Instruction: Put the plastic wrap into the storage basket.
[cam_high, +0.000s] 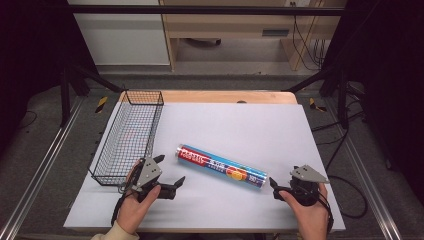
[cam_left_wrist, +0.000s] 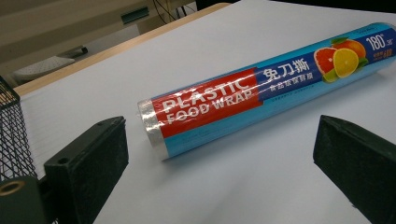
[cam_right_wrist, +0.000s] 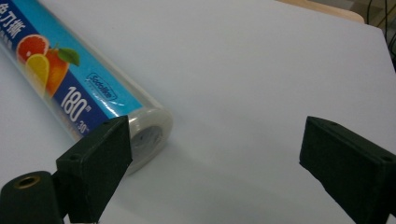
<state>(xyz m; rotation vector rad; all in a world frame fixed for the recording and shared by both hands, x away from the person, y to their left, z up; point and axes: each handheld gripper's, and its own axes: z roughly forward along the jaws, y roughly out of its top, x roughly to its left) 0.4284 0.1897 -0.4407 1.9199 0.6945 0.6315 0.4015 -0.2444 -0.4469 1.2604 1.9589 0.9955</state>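
A: Quick pass. We see the plastic wrap roll (cam_high: 220, 166) lying flat on the white board (cam_high: 250, 125), slanting across its near half, well clear of every edge. The wire basket (cam_high: 129, 135) runs along the board's left edge.

B: Claws? We read the left gripper (cam_high: 168, 172) as spread wide and empty, just off the roll's red end and near the basket's near corner. The right gripper (cam_high: 276, 190) is also spread, empty, right beside the roll's clear-capped end toward the board's near right corner.

A: Agreed. In the right gripper view one jaw sits just in front of that cap; touching or not, we can't tell.

B: Risks then. We think a round, slick roll is likely to spin or roll off toward the far edge if one jaw nudges it before the other closes.

A: And if we pinch it only at one end, the long body may droop and slip out.

B: Plus the left claw could snag the basket mesh when it swings over.
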